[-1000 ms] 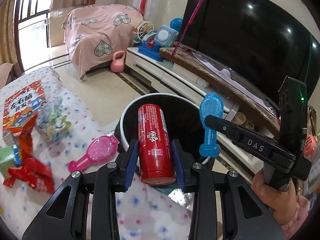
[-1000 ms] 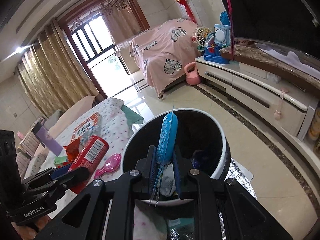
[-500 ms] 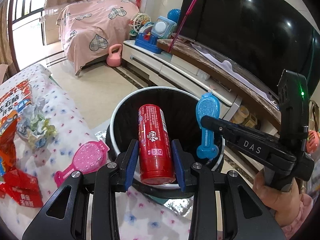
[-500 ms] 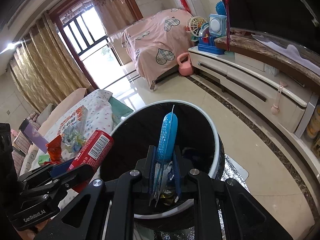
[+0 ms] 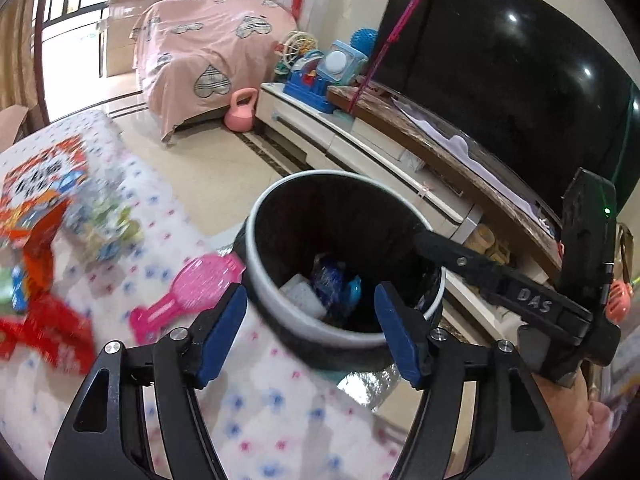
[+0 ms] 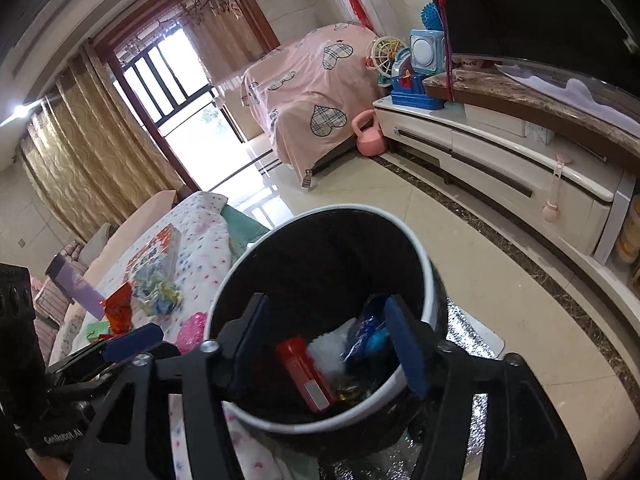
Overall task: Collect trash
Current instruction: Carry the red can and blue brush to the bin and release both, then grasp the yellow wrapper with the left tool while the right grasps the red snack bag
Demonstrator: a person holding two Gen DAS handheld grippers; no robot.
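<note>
Two hand-held grippers hang over a round trash bin [image 5: 256,240] with a white rim and a black inside, which stands on a tiled floor beside a low table covered in a dotted white cloth [image 5: 256,400].

The left gripper [image 5: 310,326] has its two blue-padded fingers spread wide apart, with nothing between them. It sits above the near edge of the bin.

The right gripper [image 6: 326,336] is also spread wide, empty, directly over the bin's mouth. From the left wrist view its black body reaches in from the right, held by a hand [image 5: 576,412] at the lower right edge.

Inside the bin [image 6: 428,272], at the bottom, lie a red can [image 6: 306,372] on its side, a white crumpled piece [image 6: 330,350], and a blue item [image 6: 374,334] among shiny wrappers.

On the cloth just left of the bin lies a pink plastic paddle-shaped toy [image 5: 188,298], its round end close to the bin's wall. Farther left, blurred, are red wrappers [image 5: 44,328], a crinkled clear packet [image 5: 104,220] with green and blue bits, and a colorful printed box [image 5: 36,184].

Behind the bin runs a long white cabinet [image 6: 500,168] carrying toys, with a large dark screen [image 5: 500,80] above it. A pink kettlebell [image 6: 370,134] sits on the floor beside a piece of furniture draped in pink cloth [image 6: 312,92] with heart patterns.
</note>
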